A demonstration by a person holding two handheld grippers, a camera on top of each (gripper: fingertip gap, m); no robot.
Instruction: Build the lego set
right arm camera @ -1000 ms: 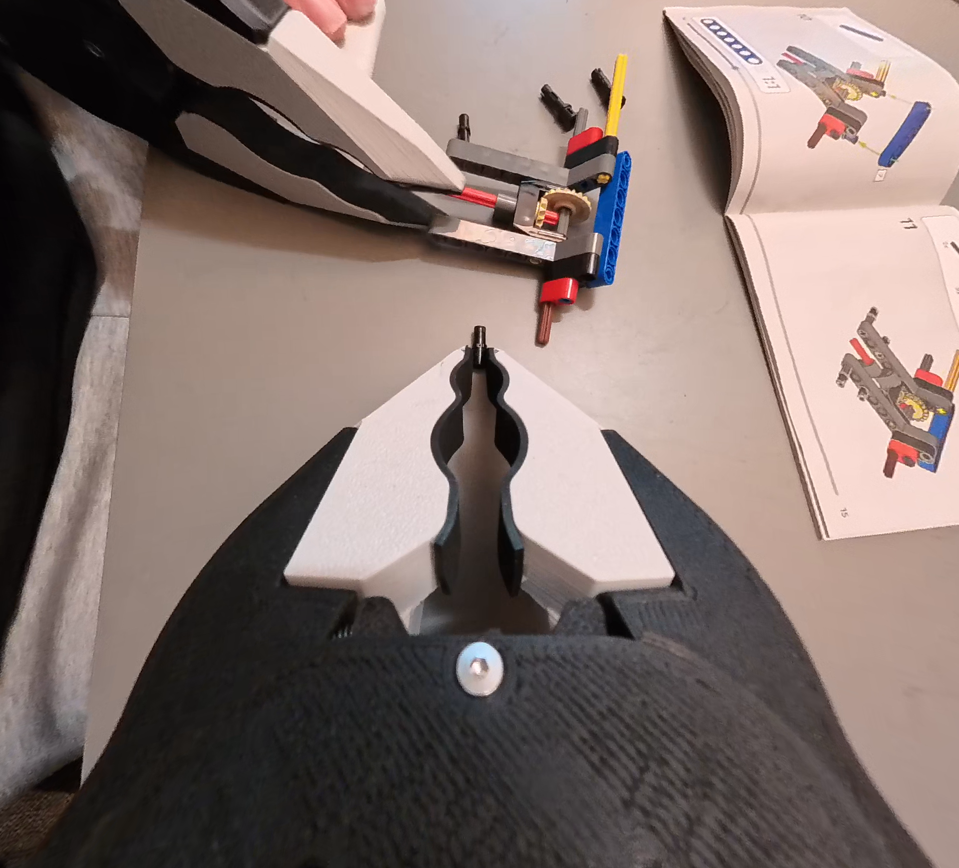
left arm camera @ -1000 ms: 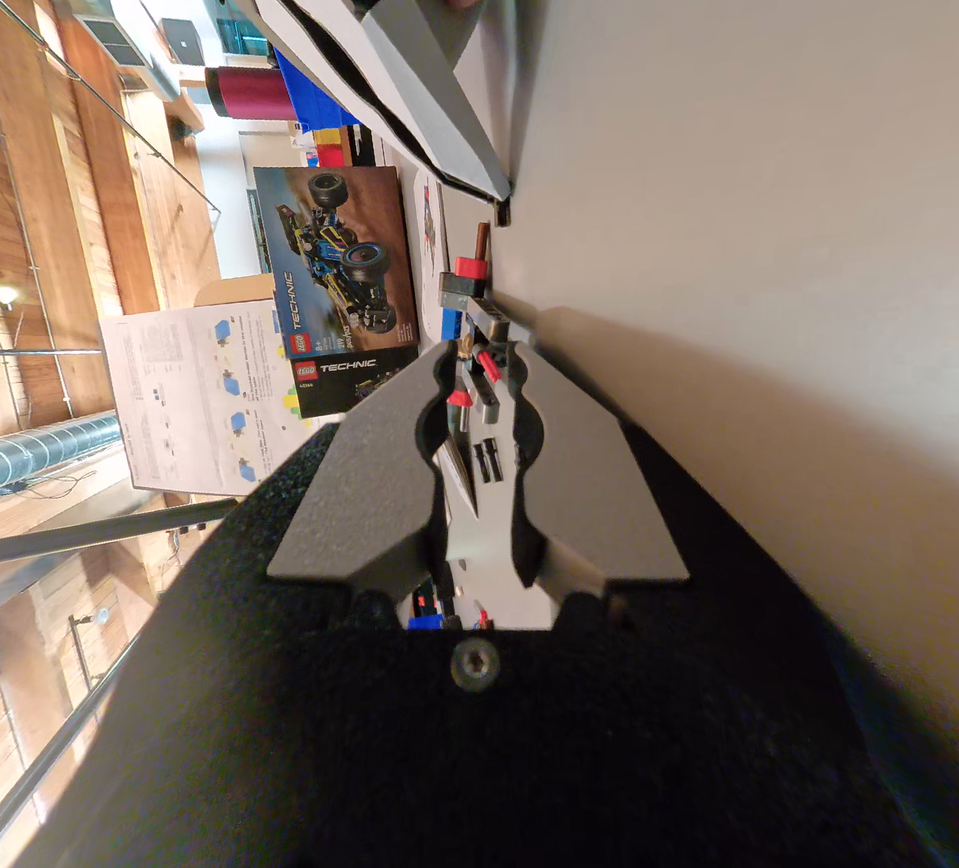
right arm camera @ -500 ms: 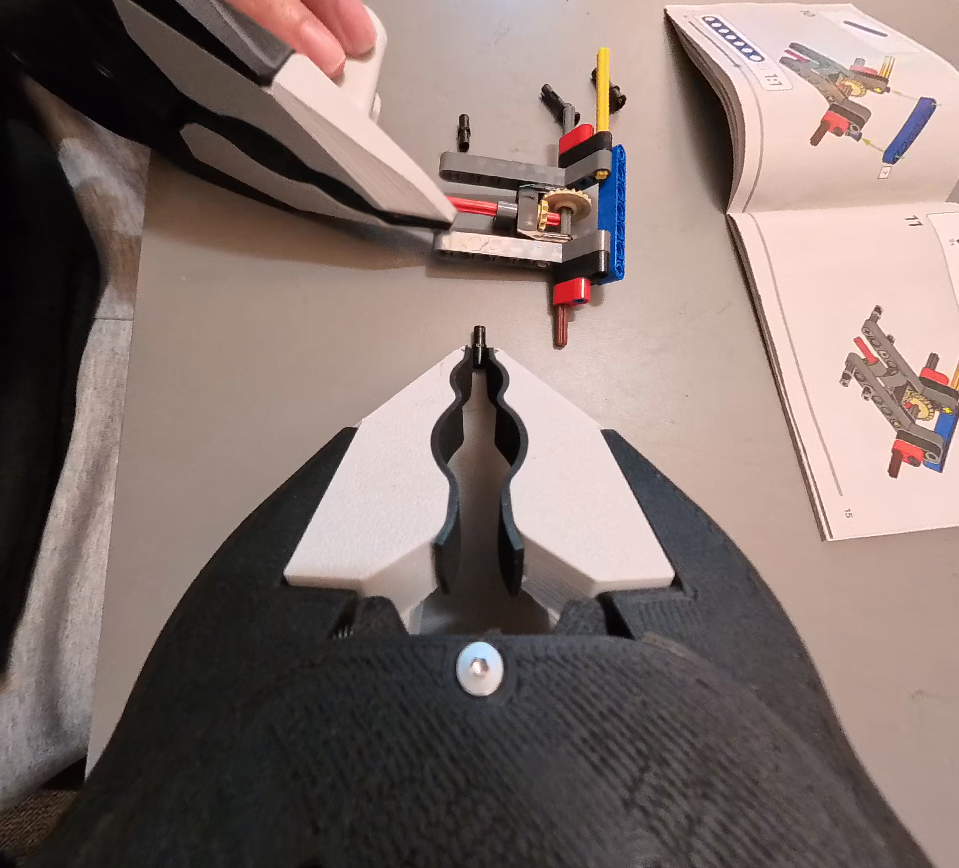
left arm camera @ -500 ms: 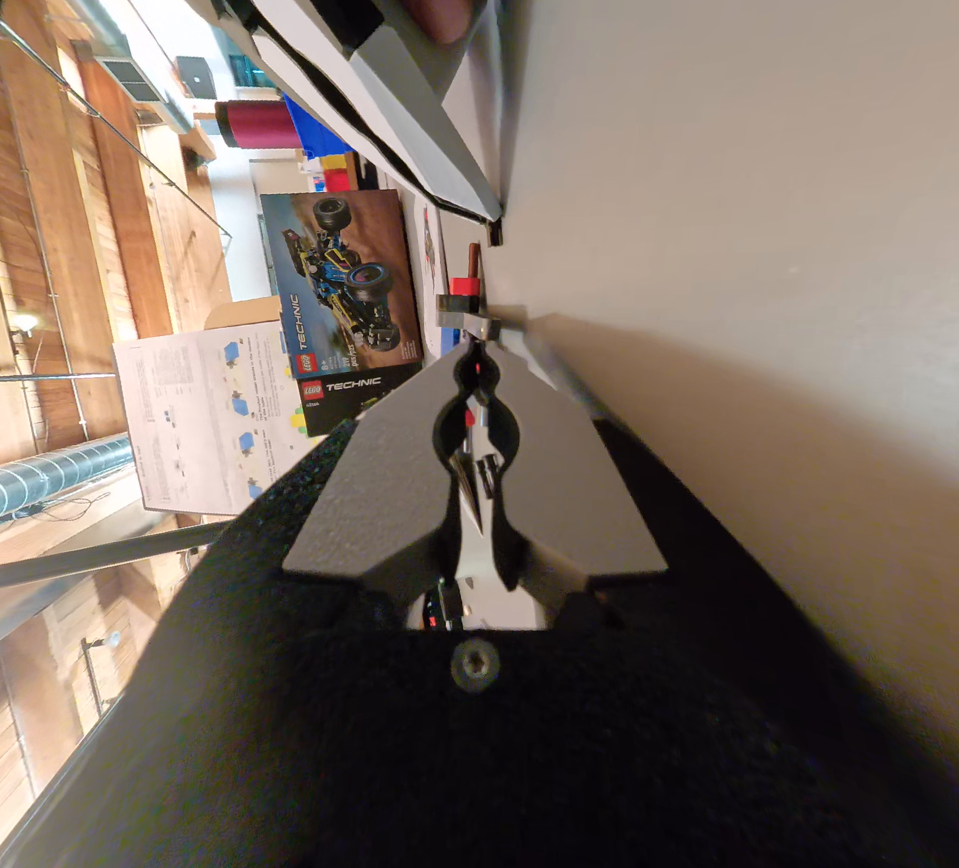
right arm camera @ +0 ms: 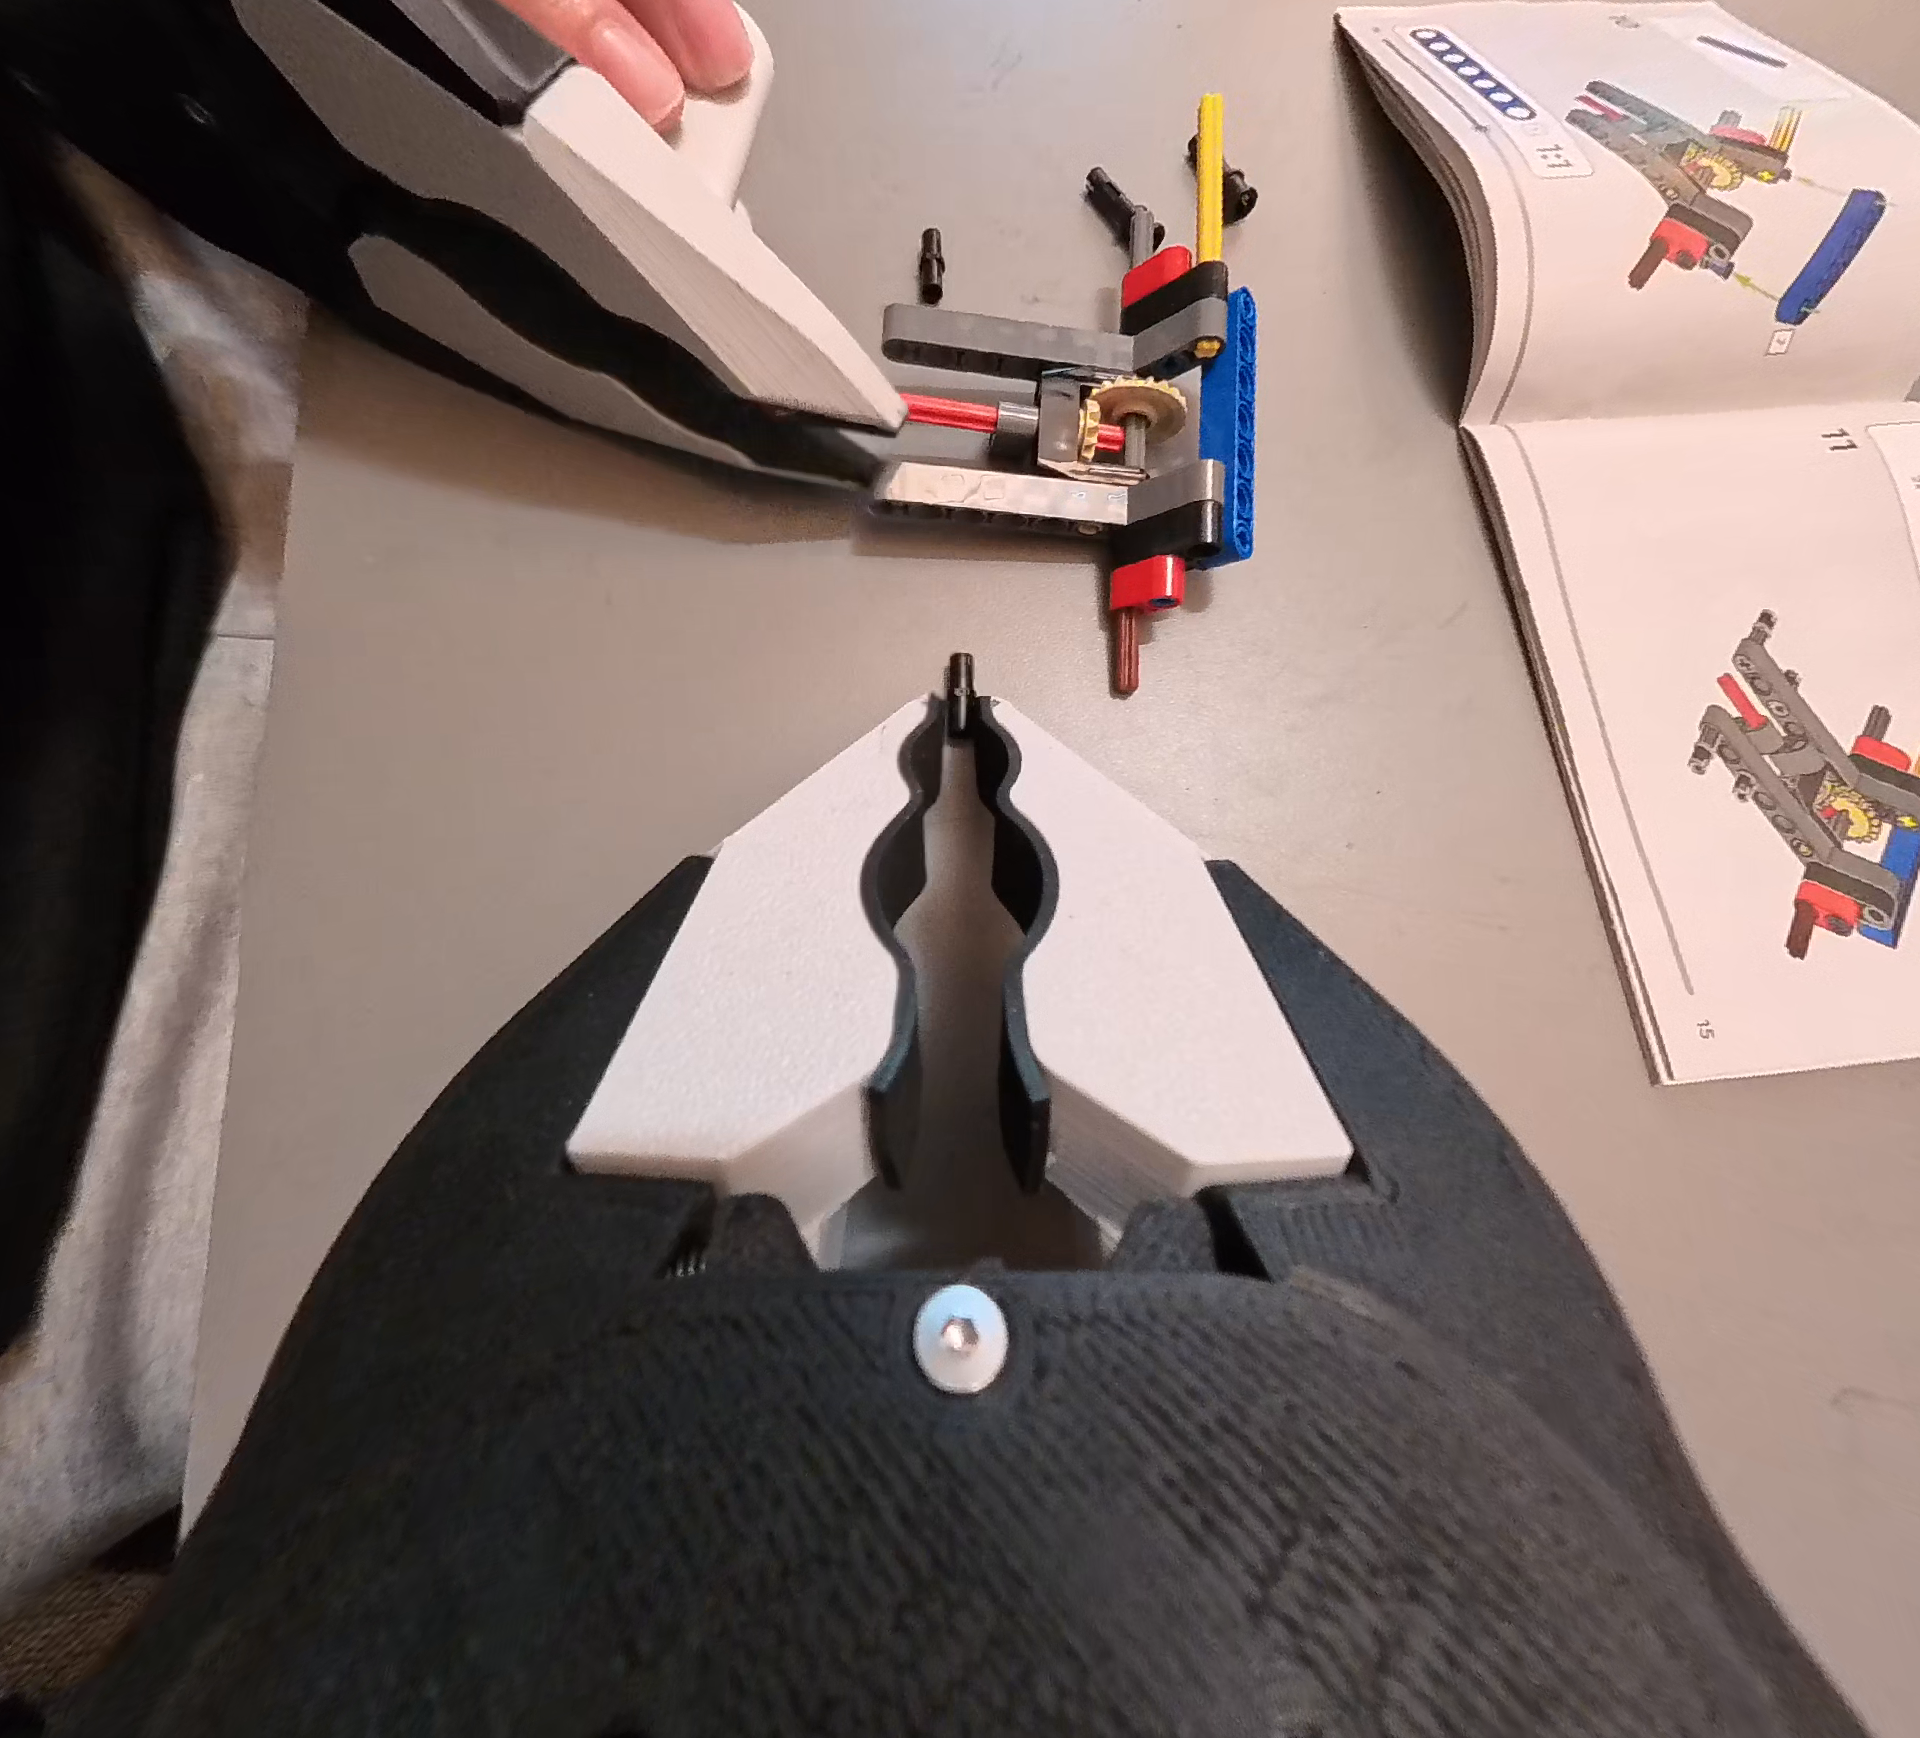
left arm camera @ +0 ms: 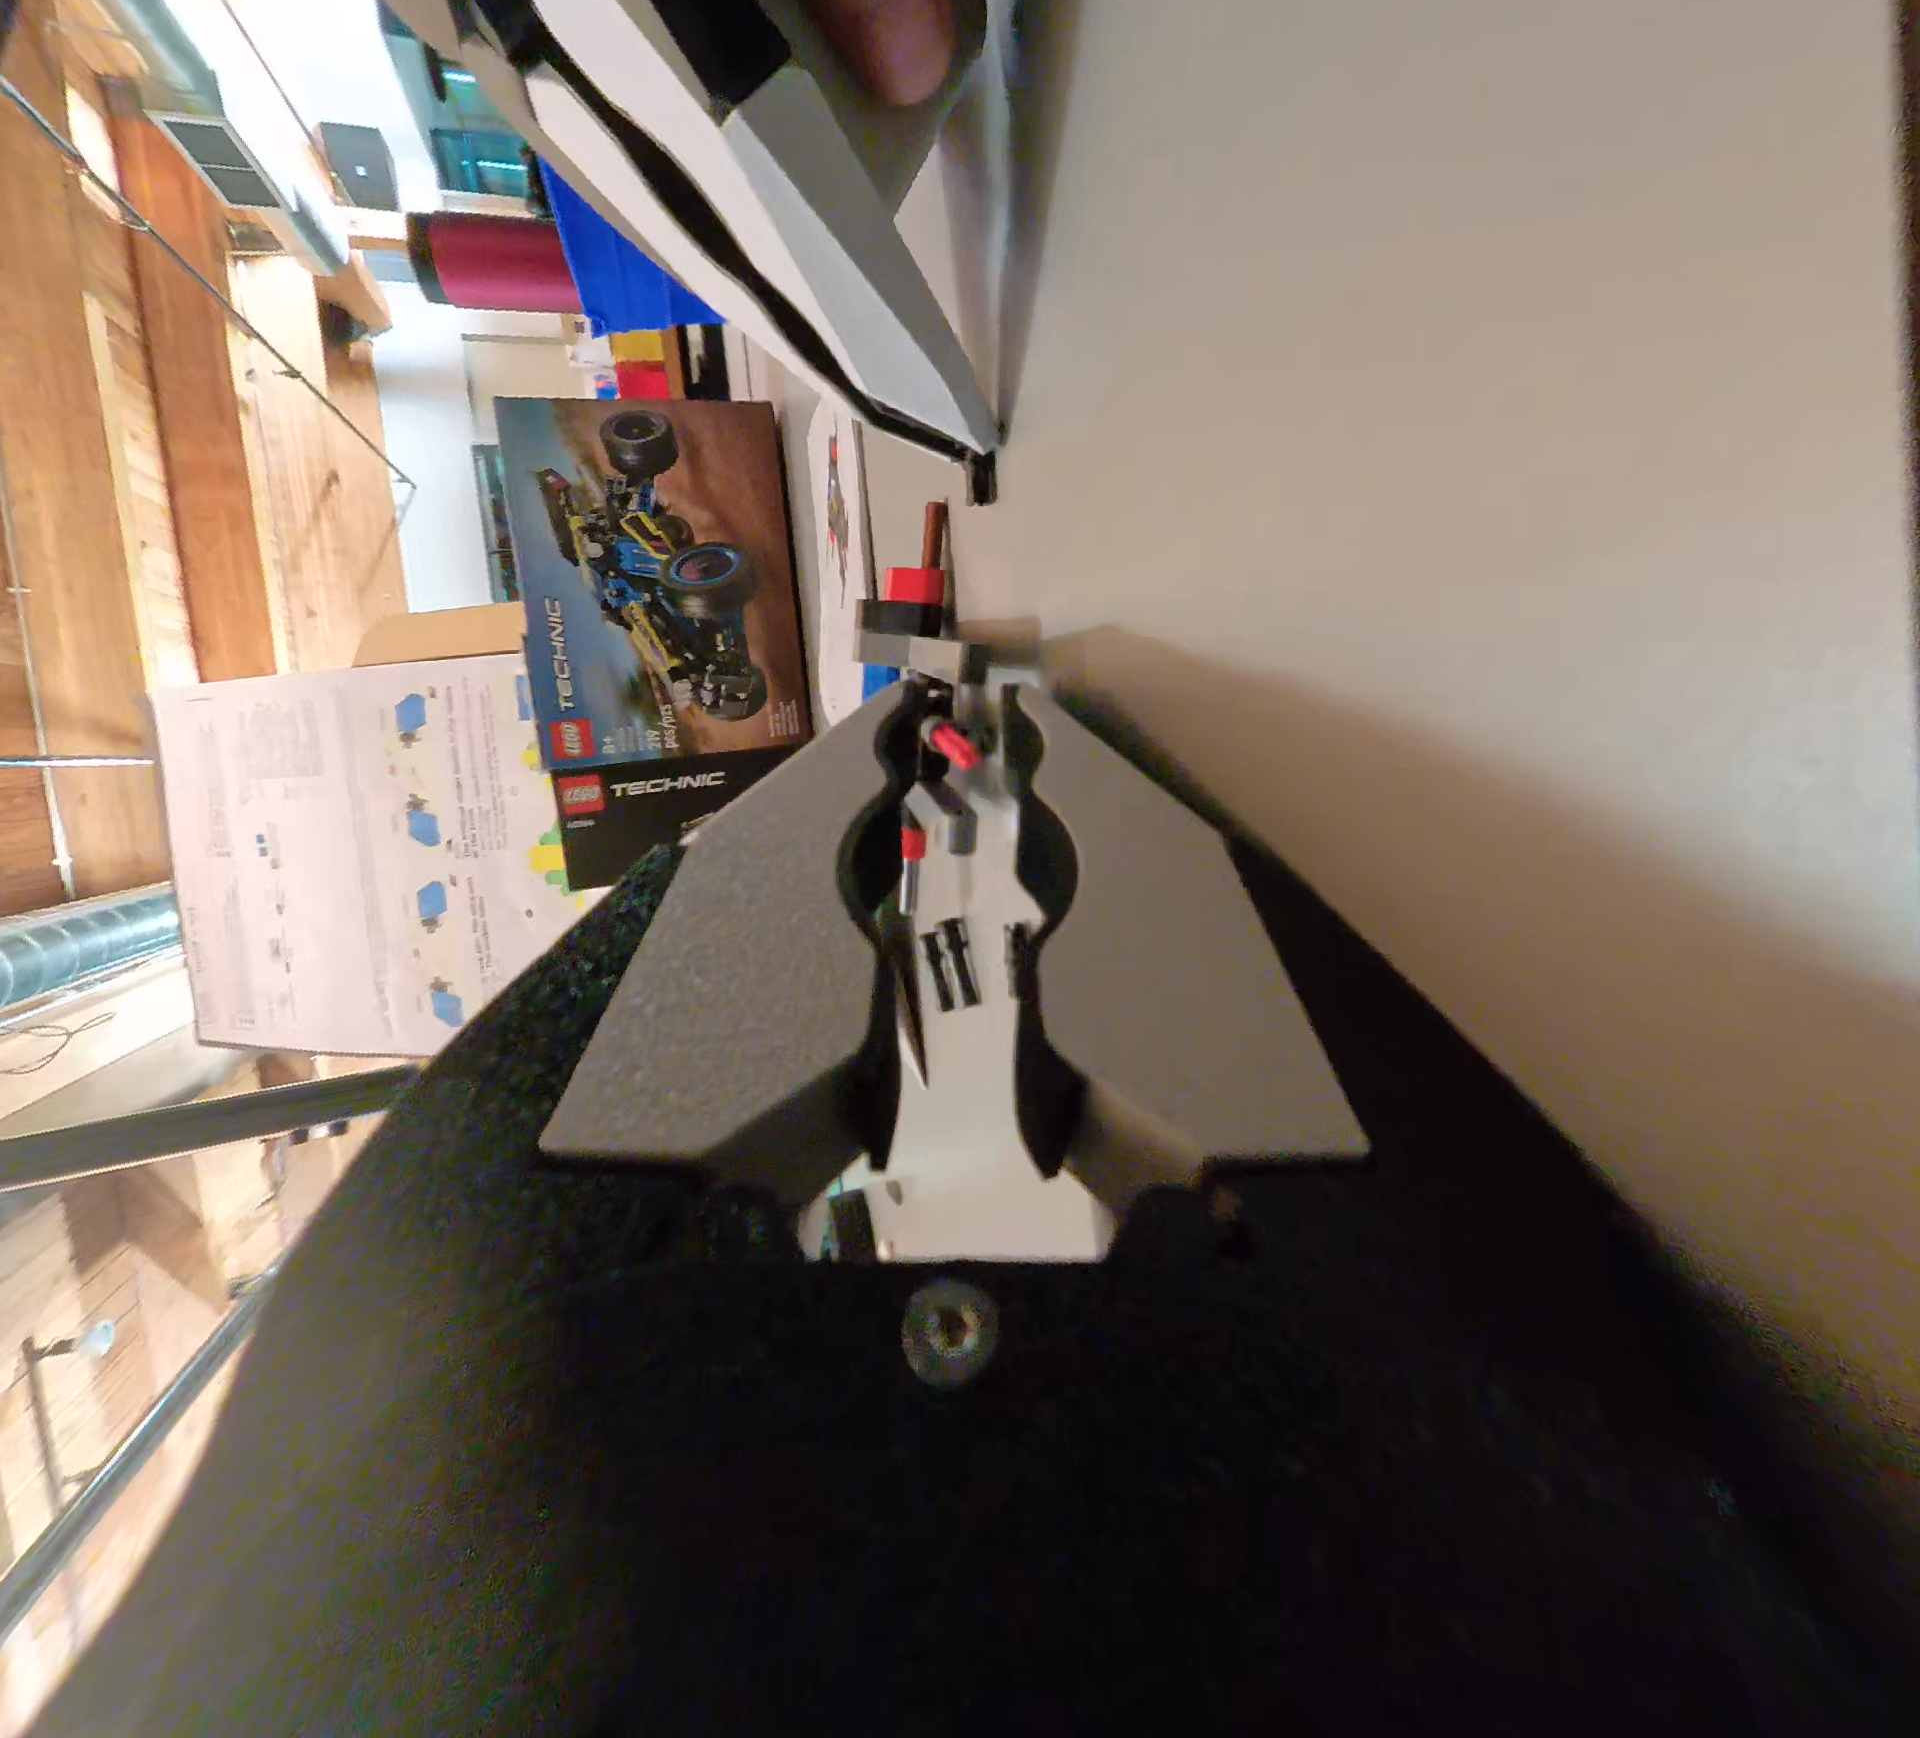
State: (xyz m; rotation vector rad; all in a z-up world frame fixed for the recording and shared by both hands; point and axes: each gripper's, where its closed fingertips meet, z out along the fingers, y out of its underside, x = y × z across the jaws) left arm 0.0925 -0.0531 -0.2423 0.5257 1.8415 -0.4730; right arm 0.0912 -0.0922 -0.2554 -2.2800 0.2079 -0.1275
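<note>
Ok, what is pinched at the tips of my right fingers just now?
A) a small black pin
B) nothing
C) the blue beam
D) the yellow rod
A: the right gripper is closed on a small black pin that sticks out past its tips, while the yellow rod and blue beam sit in the model farther off on the table.

Bare table point(right arm camera: 623, 649) before the assembly point(right arm camera: 1070, 431), loose pins point(right arm camera: 930, 265) behind, booklet point(right arm camera: 1714, 649) right.

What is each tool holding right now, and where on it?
Right tool pinches a black pin by its rear half. Left tool is at the assembly's grey beam end; grip unclear.
</note>
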